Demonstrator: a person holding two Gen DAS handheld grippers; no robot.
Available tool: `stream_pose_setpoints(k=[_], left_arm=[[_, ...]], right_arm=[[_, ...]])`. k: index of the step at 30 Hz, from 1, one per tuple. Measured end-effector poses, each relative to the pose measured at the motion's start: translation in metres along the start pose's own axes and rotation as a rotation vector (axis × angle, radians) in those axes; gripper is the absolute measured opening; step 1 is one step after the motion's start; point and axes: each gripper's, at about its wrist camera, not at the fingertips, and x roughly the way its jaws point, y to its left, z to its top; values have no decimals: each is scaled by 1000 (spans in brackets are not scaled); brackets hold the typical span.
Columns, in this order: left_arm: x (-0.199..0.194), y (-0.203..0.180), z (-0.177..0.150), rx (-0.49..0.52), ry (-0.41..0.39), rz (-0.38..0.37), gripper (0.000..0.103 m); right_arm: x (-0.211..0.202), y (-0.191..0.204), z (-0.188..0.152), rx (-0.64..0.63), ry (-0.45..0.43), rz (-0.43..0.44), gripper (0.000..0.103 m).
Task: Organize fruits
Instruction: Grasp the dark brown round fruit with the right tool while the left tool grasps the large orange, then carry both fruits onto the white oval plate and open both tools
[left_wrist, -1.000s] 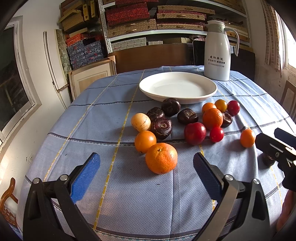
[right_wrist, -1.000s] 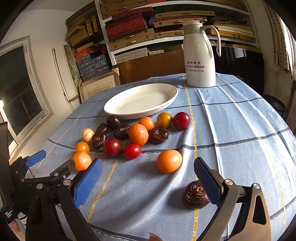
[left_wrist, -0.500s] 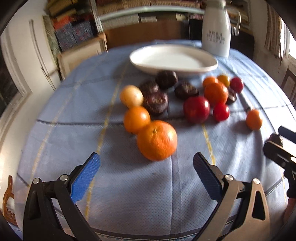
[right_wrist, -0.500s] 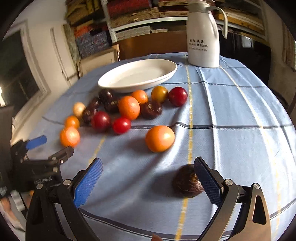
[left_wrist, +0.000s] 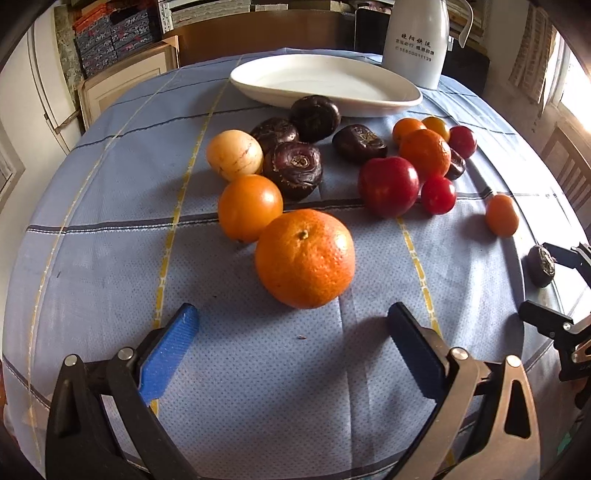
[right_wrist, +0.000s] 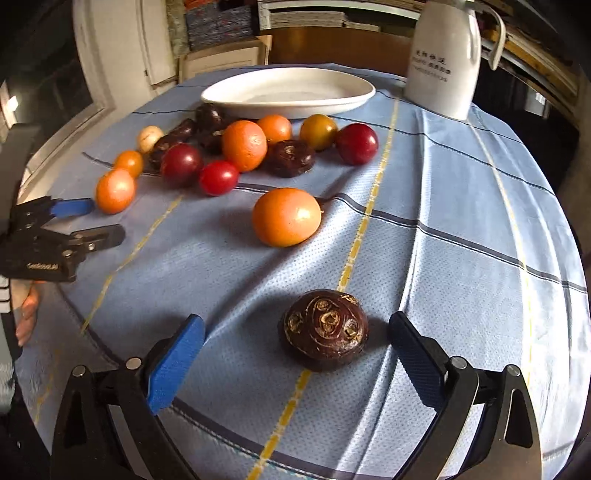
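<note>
My left gripper is open and empty, just short of a large orange on the blue cloth. Behind the orange lie a smooth orange fruit, a pale round fruit, dark brown water chestnuts and a red fruit. My right gripper is open, with a lone dark water chestnut close between its fingers, untouched. An orange fruit lies beyond it. The empty white oval plate stands at the back.
A white thermos jug stands behind the plate at the right. The round table's cloth drops off at its edges. Shelves with boxes fill the back wall. A wooden chair stands at the right.
Both grippers have moved forward and down toward the fruit. The large orange now sits near the left fingers, and the lone water chestnut sits between the right fingers. Both stay open.
</note>
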Motion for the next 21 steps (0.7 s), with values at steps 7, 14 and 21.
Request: stream_pose_setpoints(k=[7,14,21], left_arm=[[-6,4,10,-4,-39,-28,99],[-8,-4,19,46,-76,-32,55],[-8,0,16,23,-84,-95,43]], right_arm=[[-17,-13,-8,67,-76,45,77],[-17,-19,-9,91,-76,53,42],[-21,-22,-11,110,-95,87,41]])
